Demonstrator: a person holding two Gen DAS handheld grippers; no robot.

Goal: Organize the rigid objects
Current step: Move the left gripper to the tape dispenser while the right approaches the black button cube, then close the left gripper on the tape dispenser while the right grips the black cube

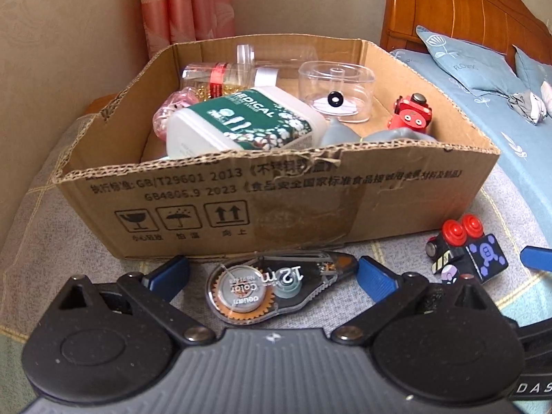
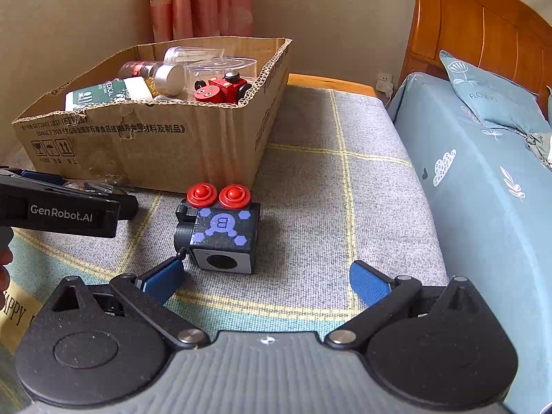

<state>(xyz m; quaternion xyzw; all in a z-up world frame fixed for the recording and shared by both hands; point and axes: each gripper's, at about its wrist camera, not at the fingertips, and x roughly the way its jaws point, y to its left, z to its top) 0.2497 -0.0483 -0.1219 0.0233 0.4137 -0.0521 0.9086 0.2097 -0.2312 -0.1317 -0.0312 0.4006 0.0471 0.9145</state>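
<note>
Both my grippers gape wide, ribbed blue pads apart. Left gripper (image 1: 272,272) straddles the clear plastic tape dispenser (image 1: 276,288) with its toothed wheel, lying flat on the woven checked blanket (image 2: 345,179) just before the corrugated cardboard box (image 1: 310,200). Right gripper (image 2: 265,281) hovers near the boxy black toy (image 2: 220,231) with two red knobs, beside the box's corner.
</note>
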